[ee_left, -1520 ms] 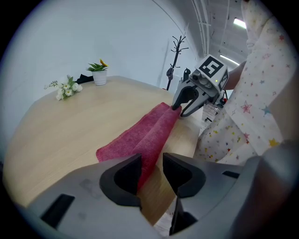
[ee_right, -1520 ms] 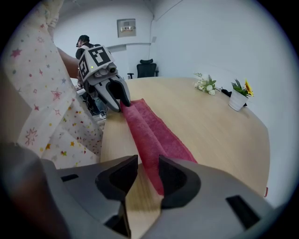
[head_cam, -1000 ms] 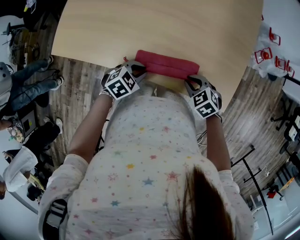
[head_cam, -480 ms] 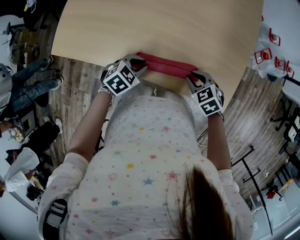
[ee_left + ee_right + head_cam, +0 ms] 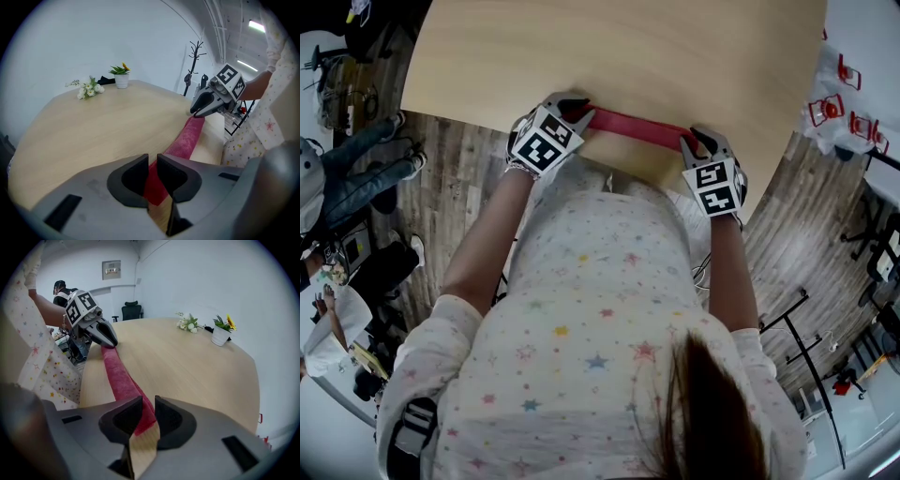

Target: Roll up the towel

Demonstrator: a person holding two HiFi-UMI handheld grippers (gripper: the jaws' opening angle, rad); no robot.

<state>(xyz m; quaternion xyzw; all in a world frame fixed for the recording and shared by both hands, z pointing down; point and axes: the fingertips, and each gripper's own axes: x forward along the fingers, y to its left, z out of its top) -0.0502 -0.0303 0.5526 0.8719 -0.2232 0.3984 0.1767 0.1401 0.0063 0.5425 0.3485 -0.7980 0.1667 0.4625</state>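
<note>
The red towel lies as a narrow strip along the near edge of the round wooden table. My left gripper is shut on its left end, and in the left gripper view the red cloth is pinched between the jaws of that gripper. The right gripper is shut on the other end. In the right gripper view the towel runs from this gripper away to the left gripper. The right gripper also shows in the left gripper view.
A potted plant and white flowers stand at the table's far side. A coat stand and an office chair are beyond the table. People stand on the floor to the left.
Both grippers have moved a little away from the person's body, further over the table, and have turned. The towel between them now looks narrower than before.
</note>
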